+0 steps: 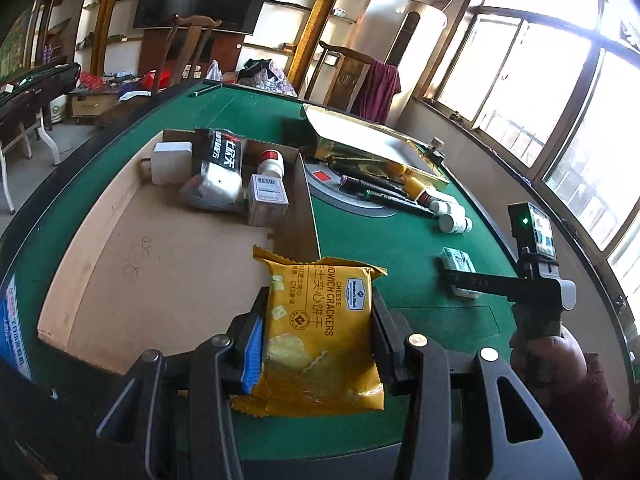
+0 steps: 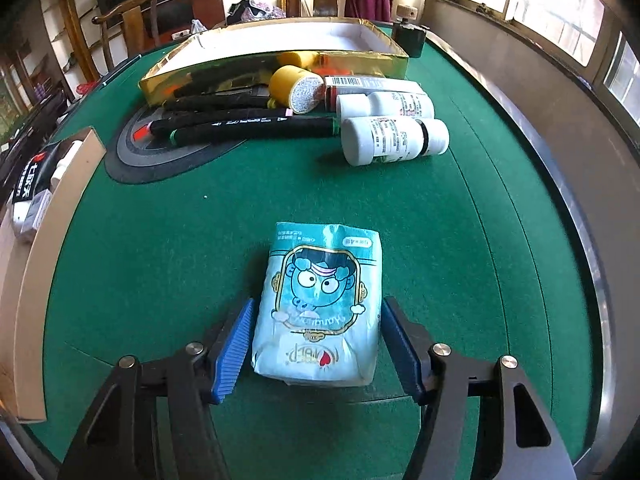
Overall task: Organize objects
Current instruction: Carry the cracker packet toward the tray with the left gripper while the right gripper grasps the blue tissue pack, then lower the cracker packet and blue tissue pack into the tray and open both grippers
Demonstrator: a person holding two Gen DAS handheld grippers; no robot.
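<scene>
Green felt covers the desk, and on it a pale blue tissue pack lies flat between the fingers of the right tongs, its long axis running away from them toward the far markers and white bottles. The jaws stand partly open on either side of the pack, with a sliver of felt showing at each pad, so nothing is gripped yet. The left tongs are clamped on a yellow cracker packet, held near the right wall of the cardboard tray, which lies to the left. The right hand is plainly the nearer one for the tissues; closing squarely across the short axis should do.
</scene>
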